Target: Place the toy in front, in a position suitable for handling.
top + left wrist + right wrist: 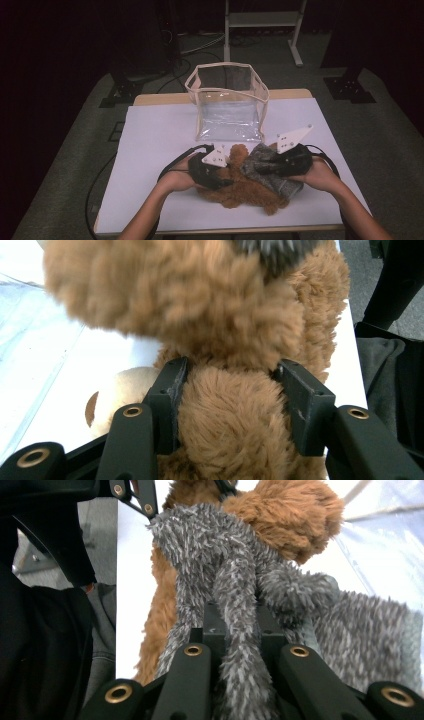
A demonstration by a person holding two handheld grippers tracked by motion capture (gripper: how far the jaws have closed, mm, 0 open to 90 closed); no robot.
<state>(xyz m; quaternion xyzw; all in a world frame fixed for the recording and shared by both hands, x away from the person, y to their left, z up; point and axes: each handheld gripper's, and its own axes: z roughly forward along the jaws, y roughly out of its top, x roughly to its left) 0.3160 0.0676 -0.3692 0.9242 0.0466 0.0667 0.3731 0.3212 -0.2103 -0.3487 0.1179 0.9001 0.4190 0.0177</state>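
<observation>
Two grippers, one teddy bear, mid-worktop.
Left gripper (220, 172) clamps the brown teddy bear (245, 192) lying on the white worktop (150, 150); right gripper (272, 165) pinches its grey fuzzy garment (275, 177), clear bag (227, 102) just behind.

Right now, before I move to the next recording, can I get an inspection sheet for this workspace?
Surface: white table top, bare apart from the items below.
Job's things: brown teddy bear lying at the near edge; grey fuzzy cloth draped over its right side; clear bag with beige trim standing open behind them.
Clutter: nothing seen.
Grippers: left tongs shut on the teddy bear, fur bulging between the jaws; right tongs shut on a strand of the grey fuzzy cloth.
Cables: black cable loops from the left tongs across the table top; another trails off the left edge.
Surroundings: dark room, grey floor, white frame legs behind the table.
</observation>
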